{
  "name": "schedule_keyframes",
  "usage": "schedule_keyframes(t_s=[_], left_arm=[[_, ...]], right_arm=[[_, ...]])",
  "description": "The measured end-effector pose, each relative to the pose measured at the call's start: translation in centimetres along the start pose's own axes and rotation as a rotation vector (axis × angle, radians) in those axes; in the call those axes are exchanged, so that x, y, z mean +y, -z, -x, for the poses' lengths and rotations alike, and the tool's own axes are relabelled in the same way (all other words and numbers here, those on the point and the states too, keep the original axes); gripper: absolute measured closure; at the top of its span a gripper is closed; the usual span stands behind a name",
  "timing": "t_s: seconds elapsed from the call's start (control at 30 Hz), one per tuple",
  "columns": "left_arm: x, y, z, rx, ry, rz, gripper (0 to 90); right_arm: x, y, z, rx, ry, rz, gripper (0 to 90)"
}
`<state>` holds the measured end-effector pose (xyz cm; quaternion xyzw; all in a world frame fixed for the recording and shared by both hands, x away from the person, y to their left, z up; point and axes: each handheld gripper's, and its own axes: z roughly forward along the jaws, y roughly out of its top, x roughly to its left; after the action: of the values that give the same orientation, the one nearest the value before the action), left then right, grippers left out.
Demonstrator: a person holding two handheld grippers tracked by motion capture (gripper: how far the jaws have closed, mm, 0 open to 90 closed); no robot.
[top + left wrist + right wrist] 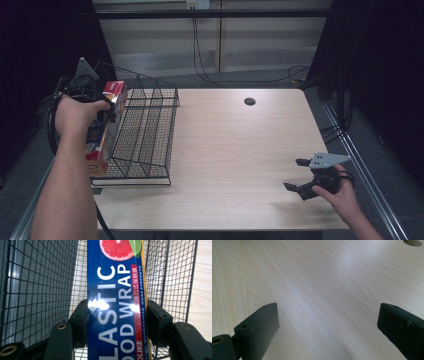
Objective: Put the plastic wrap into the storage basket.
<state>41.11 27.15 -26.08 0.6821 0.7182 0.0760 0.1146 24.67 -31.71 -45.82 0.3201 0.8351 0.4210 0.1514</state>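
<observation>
A long blue box of plastic food wrap (100, 145), red at both ends, stands tilted in the leftmost slot of a black wire rack (147, 130). My left gripper (106, 114) is shut on the box's upper half from the left. In the left gripper view both black pads press the sides of the box (115, 302), which has a grapefruit picture near its far end, and the rack's mesh (37, 290) lies behind it. My right gripper (301, 176) hovers low over the table's front right, open, with nothing between its fingers. In the right gripper view my right gripper (327, 325) has bare wood between its jaws.
The light wooden table (235, 150) carries the rack at its left edge. A round cable hole (249, 101) sits near the far edge, and the hole (413, 242) shows at the top right of the right gripper view. Cables hang behind the table, with dark curtains at both sides.
</observation>
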Motion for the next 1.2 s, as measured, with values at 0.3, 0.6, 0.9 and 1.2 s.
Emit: schedule_keyframes(t_s=[0.3, 0.6, 0.9, 1.2], left_arm=[[0.0, -0.8, 0.2, -0.001, 0.004, -0.01, 44.2], [0.0, -1.1, -0.1, 0.007, 0.007, -0.006, 43.8], [-0.1, -1.4, -0.5, 0.004, 0.022, -0.011, 43.0], [-0.2, -2.1, -1.1, 0.001, 0.024, -0.032, 42.3]], right_arm=[[-0.1, 0.1, 0.0, -0.003, 0.001, -0.002, 3.7], [-0.1, 0.1, 0.0, -0.004, 0.0, 0.003, 3.7], [0.0, 0.0, -0.1, 0.0, 0.004, -0.001, 3.7], [-0.1, 0.1, 0.0, -0.005, 0.003, -0.002, 3.7]])
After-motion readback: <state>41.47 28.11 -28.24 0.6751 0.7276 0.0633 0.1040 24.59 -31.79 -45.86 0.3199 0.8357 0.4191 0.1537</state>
